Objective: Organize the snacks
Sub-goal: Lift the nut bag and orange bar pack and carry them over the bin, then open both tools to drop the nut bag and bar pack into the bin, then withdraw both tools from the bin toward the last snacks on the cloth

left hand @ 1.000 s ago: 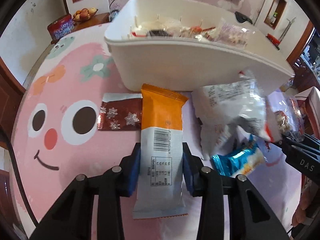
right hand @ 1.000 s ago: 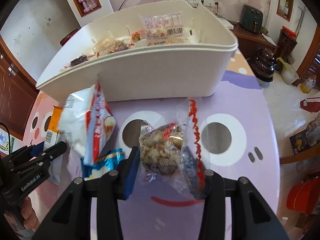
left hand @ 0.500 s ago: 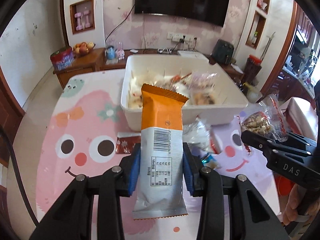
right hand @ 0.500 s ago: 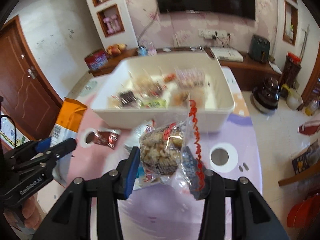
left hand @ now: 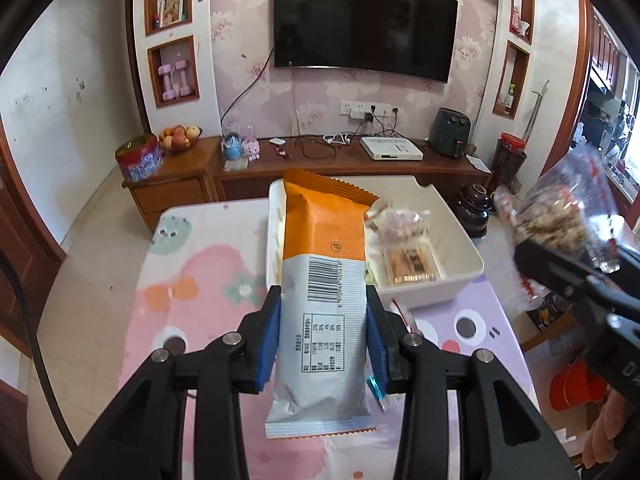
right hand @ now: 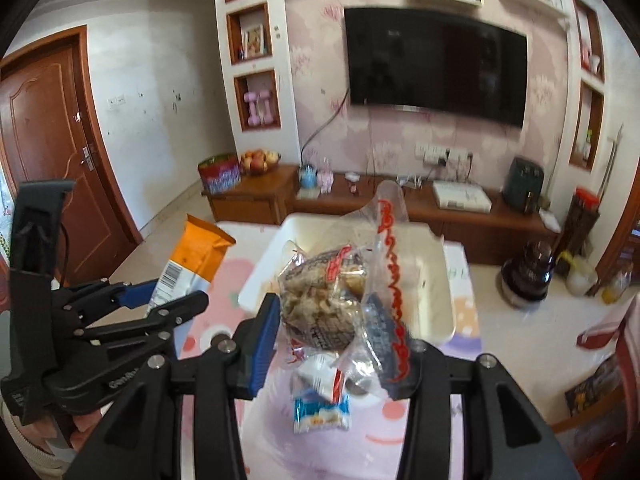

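Observation:
My left gripper (left hand: 324,336) is shut on an orange-and-white snack packet (left hand: 324,248), held upright high above the table. Behind and below it stands the white bin (left hand: 436,292) with several snacks inside. My right gripper (right hand: 344,332) is shut on a clear bag of brown snacks (right hand: 320,300) with red lettering, also lifted above the bin (right hand: 444,320). In the right wrist view the left gripper (right hand: 172,292) and its orange packet (right hand: 196,256) show at the left. In the left wrist view the right gripper (left hand: 560,268) and the clear bag (left hand: 560,216) are at the right edge.
A blue-and-white packet (right hand: 320,416) and a white-and-red packet (right hand: 320,376) lie on the pink and purple cartoon tablecloth (left hand: 192,280) in front of the bin. A wooden TV cabinet (left hand: 320,168) stands beyond the table. A person's hand (left hand: 604,436) holds the right gripper.
Both grippers have risen well above the table with their packets still held. The bin and the loose snacks now look smaller and lower, and the far wall has come into view.

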`<state>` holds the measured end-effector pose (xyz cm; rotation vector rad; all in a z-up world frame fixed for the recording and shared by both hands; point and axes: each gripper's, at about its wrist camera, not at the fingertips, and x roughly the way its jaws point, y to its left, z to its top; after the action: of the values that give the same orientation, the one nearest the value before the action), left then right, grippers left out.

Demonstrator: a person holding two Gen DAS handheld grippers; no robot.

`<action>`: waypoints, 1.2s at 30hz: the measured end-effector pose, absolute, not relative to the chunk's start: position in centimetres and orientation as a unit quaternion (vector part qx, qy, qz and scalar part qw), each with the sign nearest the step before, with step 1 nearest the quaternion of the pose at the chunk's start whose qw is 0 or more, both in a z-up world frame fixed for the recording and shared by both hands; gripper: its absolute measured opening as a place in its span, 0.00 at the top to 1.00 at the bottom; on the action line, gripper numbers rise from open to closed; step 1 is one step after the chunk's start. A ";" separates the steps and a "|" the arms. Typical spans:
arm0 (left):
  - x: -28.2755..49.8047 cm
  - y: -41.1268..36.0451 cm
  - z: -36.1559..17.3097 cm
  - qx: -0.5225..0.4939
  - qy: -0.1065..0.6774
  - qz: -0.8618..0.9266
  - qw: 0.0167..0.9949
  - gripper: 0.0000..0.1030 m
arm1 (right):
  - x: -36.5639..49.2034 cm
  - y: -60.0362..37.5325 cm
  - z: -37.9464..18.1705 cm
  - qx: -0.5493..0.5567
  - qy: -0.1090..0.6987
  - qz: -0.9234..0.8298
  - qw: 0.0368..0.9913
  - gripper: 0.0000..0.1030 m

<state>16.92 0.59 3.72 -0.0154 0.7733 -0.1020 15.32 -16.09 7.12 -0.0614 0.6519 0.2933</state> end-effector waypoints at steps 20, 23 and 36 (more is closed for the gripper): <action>31.3 -0.8 7.7 0.021 0.353 -0.003 0.935 0.64 | 28.8 -16.3 10.4 -0.034 0.296 0.066 0.952 0.59; 33.6 -1.4 6.1 0.027 0.363 0.001 0.932 0.64 | 31.2 -16.5 8.6 -0.032 0.317 0.060 0.946 0.59; 38.0 -3.4 -0.5 0.056 0.405 -0.001 0.912 0.09 | 35.4 -17.5 1.3 -0.006 0.408 0.051 0.911 0.50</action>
<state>37.96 -3.43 -0.49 0.1155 0.8351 -0.0025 35.45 -17.52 1.34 -0.0131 0.8411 0.1054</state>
